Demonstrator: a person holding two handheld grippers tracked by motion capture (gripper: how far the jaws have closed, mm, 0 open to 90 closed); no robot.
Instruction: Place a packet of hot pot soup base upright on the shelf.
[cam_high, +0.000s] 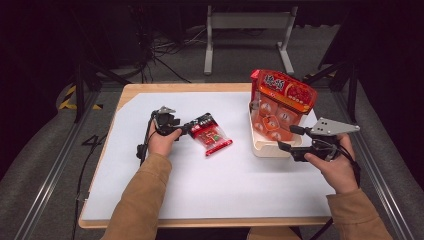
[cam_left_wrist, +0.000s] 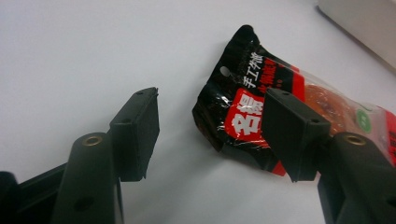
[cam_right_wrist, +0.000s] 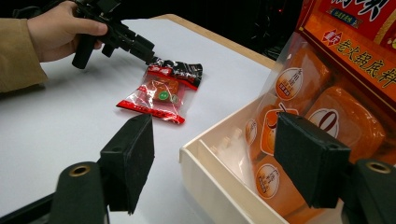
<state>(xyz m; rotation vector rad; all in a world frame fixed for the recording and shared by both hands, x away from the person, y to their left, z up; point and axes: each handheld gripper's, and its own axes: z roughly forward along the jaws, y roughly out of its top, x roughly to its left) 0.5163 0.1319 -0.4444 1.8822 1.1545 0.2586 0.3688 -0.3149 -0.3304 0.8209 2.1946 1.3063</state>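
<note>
A small red and clear snack packet with a black end lies flat on the white sheet, left of centre. My left gripper sits low at that black end, jaws open. In the left gripper view the packet has one corner between the jaws of the left gripper; the left pad stands apart from it. My right gripper is open at the near side of a white box. An upright orange bag stands in that box. In the right gripper view one jaw of the right gripper is outside the box wall and the other is in front of the bag.
The white sheet covers most of a wooden table, whose edge shows at the back and front. A grey metal stand and cables lie on the floor behind. In the right gripper view the packet and left gripper lie farther off.
</note>
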